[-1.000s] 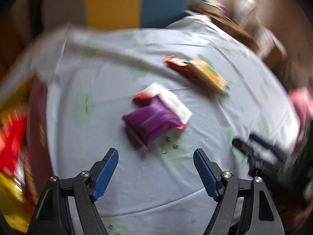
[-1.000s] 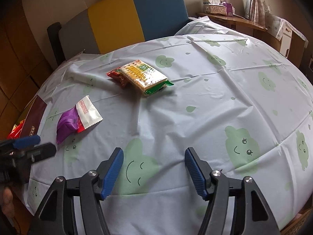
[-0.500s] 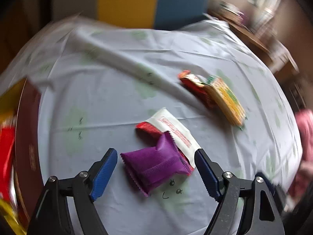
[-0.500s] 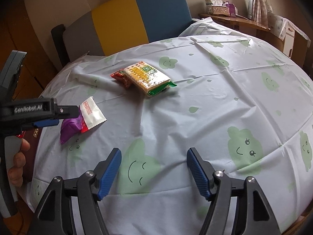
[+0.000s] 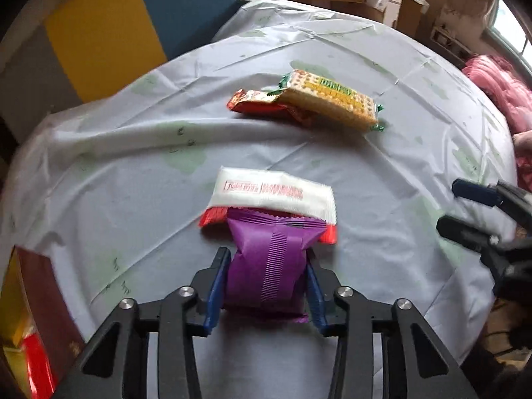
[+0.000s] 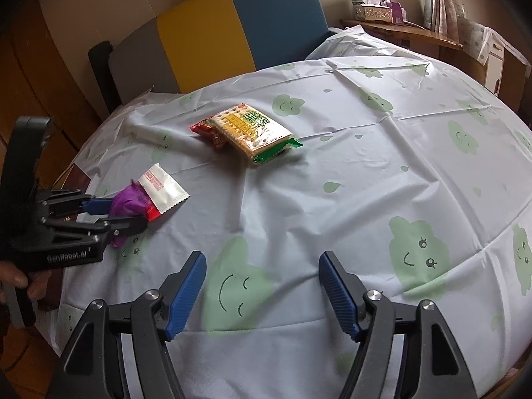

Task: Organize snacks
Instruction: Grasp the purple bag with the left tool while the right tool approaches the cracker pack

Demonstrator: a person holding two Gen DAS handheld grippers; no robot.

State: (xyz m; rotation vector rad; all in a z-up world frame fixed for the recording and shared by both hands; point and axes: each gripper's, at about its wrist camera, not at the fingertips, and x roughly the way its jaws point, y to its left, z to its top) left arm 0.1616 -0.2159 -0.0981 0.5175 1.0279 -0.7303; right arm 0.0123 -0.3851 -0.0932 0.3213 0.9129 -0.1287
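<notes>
A purple snack pouch [image 5: 266,262] lies on the pale tablecloth, partly on top of a white and red packet [image 5: 276,193]. My left gripper [image 5: 266,266] is shut on the purple pouch, its blue pads pressing both sides. From the right wrist view the same purple pouch [image 6: 128,202] sits in the left gripper [image 6: 119,211] at the table's left edge, beside the white packet [image 6: 164,188]. Farther back a yellow cracker pack [image 6: 252,131] rests on a red packet [image 6: 207,133]. My right gripper [image 6: 261,282] hangs open over the cloth with nothing between its fingers.
A dark red box [image 5: 43,286] with bright snack packs stands at the left table edge. A yellow, blue and grey chair back [image 6: 232,36] is behind the table. A shelf with a tissue box [image 6: 369,8] runs along the far right. A hand [image 6: 16,279] holds the left gripper.
My left gripper came forward and down over the purple pouch, rolled, and closed its jaws on it. The right gripper kept still and open.
</notes>
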